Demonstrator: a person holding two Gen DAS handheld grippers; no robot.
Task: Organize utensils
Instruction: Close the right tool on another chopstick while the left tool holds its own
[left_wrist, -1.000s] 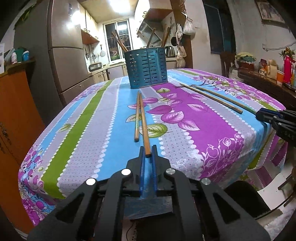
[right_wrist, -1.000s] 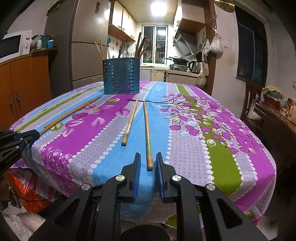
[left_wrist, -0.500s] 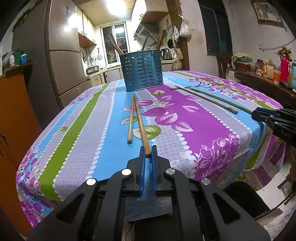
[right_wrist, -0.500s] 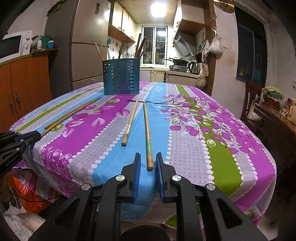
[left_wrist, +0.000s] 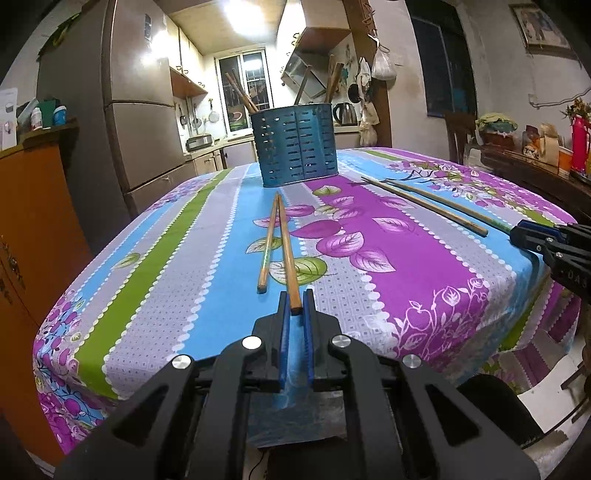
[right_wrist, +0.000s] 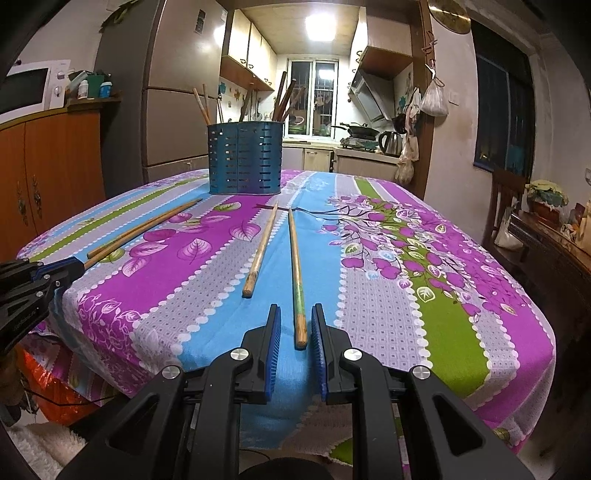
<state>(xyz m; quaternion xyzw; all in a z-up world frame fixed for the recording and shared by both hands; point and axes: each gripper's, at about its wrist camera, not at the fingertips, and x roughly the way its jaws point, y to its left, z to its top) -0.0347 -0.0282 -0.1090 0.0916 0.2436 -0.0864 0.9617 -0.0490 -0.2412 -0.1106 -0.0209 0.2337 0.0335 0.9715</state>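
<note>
Currently, the left gripper (left_wrist: 295, 308) is clamped on the near end of a long wooden chopstick (left_wrist: 286, 251) pointing at 12 o'clock toward the perforated blue metal utensil holder (left_wrist: 295, 146). The right gripper (right_wrist: 295, 325) (jaws slightly apart) straddles another brown chopstick (right_wrist: 296, 277) lying on the floral tablecloth (right_wrist: 388, 295).
</note>
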